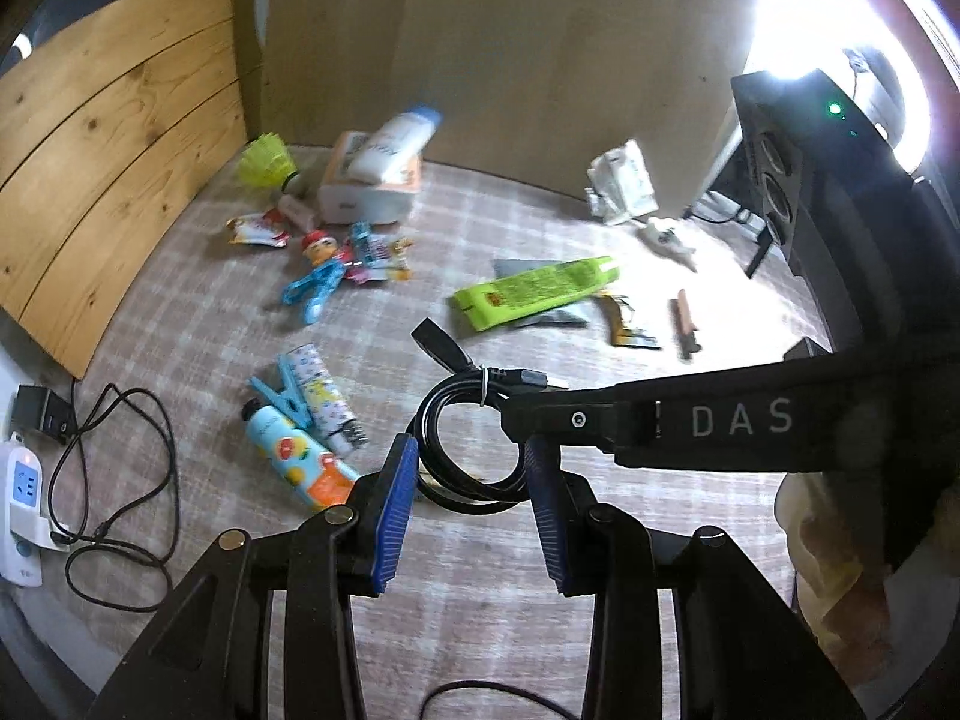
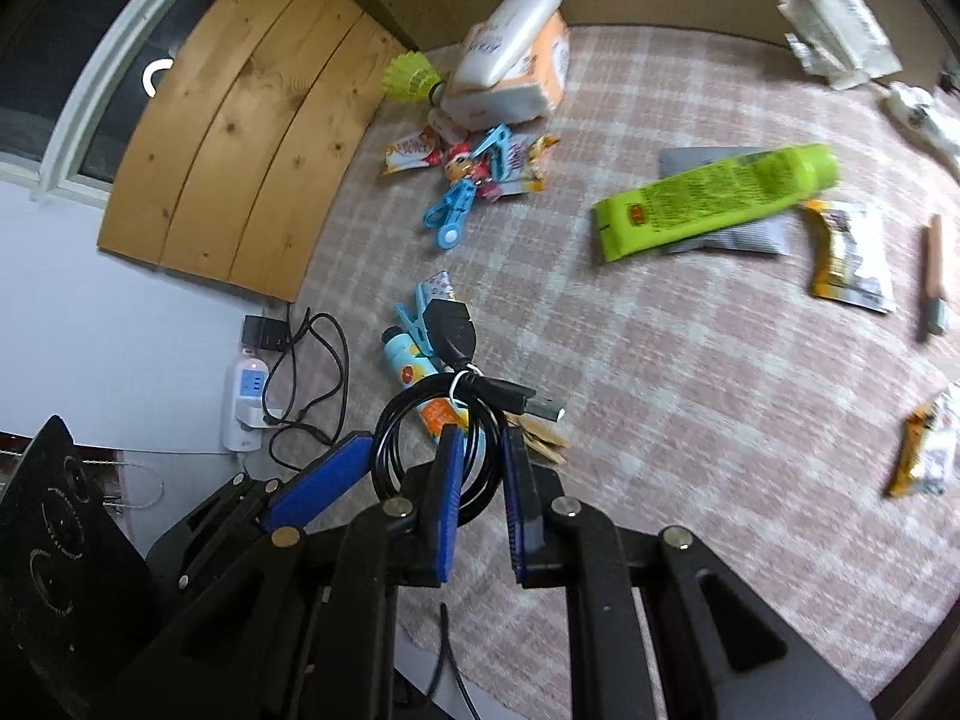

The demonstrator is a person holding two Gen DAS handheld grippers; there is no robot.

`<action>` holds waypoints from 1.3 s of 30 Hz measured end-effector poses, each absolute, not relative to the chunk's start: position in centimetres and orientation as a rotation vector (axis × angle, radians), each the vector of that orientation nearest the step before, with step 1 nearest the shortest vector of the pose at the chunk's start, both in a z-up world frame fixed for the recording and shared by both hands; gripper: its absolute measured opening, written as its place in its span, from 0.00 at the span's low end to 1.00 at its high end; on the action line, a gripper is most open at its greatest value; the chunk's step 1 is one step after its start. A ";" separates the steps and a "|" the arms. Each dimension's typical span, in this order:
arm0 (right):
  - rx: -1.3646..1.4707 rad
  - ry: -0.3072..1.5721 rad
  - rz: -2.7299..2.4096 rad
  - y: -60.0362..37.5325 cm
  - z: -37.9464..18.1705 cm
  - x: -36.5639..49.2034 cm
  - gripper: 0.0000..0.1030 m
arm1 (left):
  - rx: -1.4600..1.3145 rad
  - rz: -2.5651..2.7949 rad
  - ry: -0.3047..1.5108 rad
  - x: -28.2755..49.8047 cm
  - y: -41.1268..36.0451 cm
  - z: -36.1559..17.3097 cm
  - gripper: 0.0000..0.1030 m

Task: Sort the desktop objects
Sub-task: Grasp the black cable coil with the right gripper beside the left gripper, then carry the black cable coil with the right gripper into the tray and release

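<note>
A coiled black USB cable [image 1: 441, 348] tied with a white twist hangs just above the checked tablecloth [image 1: 600, 600]. My left gripper [image 1: 472, 459] has its blue pads against both sides of the coil, shut on it. My right gripper's black finger [image 1: 600, 420] reaches in from the right over the coil's top. In the right wrist view the cable [image 2: 453, 330] runs between the narrow-set pads of my right gripper [image 2: 482, 441], which are shut on its strands. The left gripper's blue pad [image 2: 318, 483] sits against the coil's left side.
A green tube [image 1: 534, 291] lies mid-table. A fruit-print tube [image 1: 300, 462] and blue peg [image 1: 282, 396] lie left of the cable. Toys, a white bottle [image 1: 393, 144] on a box and a yellow shuttlecock [image 1: 267, 162] are far left. A power strip [image 1: 21, 492] sits by the left edge.
</note>
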State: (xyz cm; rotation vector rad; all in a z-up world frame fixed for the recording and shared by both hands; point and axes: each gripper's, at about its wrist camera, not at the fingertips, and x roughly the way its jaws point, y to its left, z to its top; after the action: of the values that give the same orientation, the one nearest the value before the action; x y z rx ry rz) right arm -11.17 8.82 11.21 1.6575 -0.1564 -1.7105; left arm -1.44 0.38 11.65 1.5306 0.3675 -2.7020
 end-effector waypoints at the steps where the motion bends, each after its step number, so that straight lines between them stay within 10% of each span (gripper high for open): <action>1: 1.655 -0.165 -1.719 9.6 11.4 -11.1 0.13 | 1.531 -2.712 0.357 -1.5 1.1 11.9 0.33; 39: 1.698 -0.678 -2.207 54.8 14.0 -7.6 0.12 | 1.881 -3.184 -0.207 -3.5 42.2 14.7 0.33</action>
State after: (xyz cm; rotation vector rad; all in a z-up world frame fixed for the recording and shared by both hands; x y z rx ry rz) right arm -7.57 54.77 14.05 1.6979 -0.6777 -2.2067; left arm -3.55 42.18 14.66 1.8814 -0.2073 -3.1840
